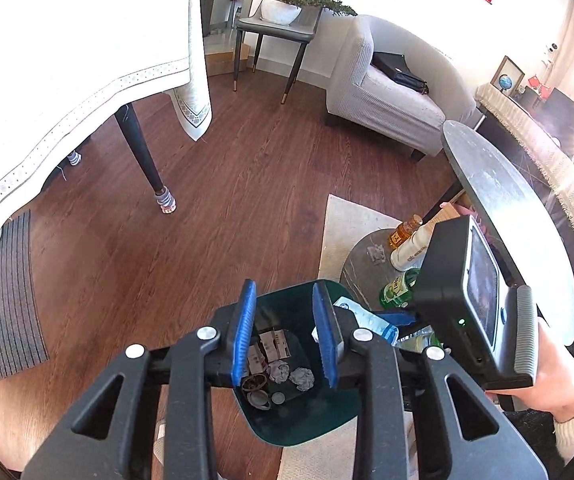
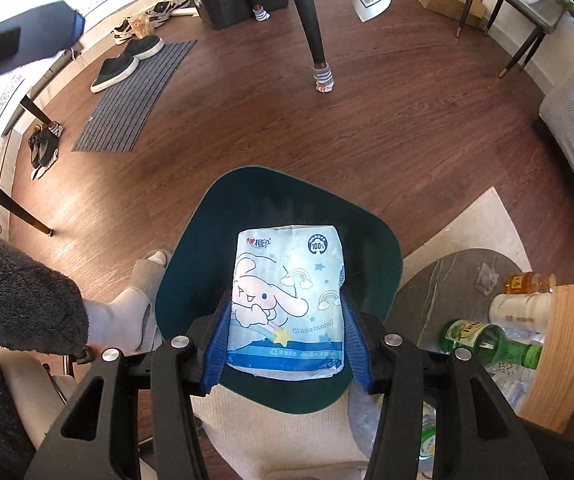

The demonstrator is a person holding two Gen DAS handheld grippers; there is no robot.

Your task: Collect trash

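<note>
A: Big picture first: the dark green bin (image 2: 191,280) sits on the wood floor (image 2: 367,120), its near corner on the pale rug (image 2: 467,220), right beside the low stone surface (image 2: 439,300).

B: And the right tool (image 2: 285,332) is over the bin's mouth, clamped on a blue tissue packet (image 2: 287,296) with a cartoon print. Packet's in the air above the opening, not in yet.

A: It looks soft and flat, so it could flutter on release. Let go off-centre and it might catch the rim and slide onto the rug.

B: The left tool (image 1: 285,336)?

A: Empty, fingers apart, hanging over the same bin. Both tools are crowded there, so a knock between them looks possible, and that could tip the bin.

B: What's still on the surface?

A: A green bottle (image 2: 491,340) lying on its side near the edge, a white bottle (image 2: 519,312), an amber bottle (image 2: 531,283) and a crumpled scrap (image 2: 487,278). Pulling the right tool back carelessly could roll that green one off.

B: Inside the bin?

A: Crumpled paper balls (image 1: 291,374) and bits of card (image 1: 271,346). Plenty of room, I'd judge.
</note>
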